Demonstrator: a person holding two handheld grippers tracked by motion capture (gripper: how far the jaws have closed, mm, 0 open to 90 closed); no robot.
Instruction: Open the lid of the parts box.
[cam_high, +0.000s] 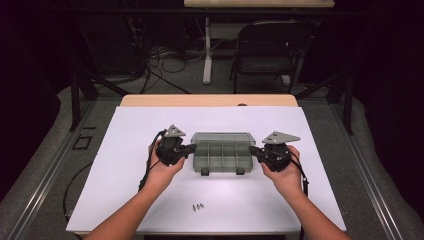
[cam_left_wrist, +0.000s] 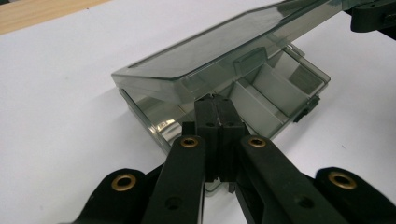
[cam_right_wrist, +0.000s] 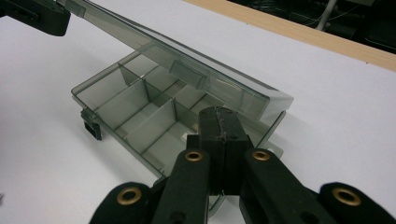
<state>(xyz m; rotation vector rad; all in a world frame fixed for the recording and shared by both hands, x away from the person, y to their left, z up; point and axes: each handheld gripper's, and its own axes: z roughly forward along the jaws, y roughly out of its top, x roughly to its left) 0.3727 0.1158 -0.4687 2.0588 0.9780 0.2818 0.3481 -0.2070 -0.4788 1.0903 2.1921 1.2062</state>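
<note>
A smoky translucent compartment box (cam_high: 222, 156) sits mid-table, its lid (cam_high: 223, 137) propped partly up. My left gripper (cam_high: 190, 149) is at the box's left end and my right gripper (cam_high: 253, 150) at its right end. In the left gripper view the jaws are pressed together with nothing between them, and the left gripper (cam_left_wrist: 215, 100) has its tips just under the raised lid (cam_left_wrist: 224, 44). The right gripper (cam_right_wrist: 219, 113) is likewise shut and empty, tucked under the lid's (cam_right_wrist: 187, 63) corner above the dividers (cam_right_wrist: 140, 100). Two black latches (cam_high: 205, 171) hang at the box's front.
A few small screws (cam_high: 198, 206) lie on the white board (cam_high: 125, 200) near the front edge. The wooden tabletop (cam_high: 210, 100) shows behind the board. A folding chair (cam_high: 265, 50) and a desk leg (cam_high: 207, 55) stand beyond the table.
</note>
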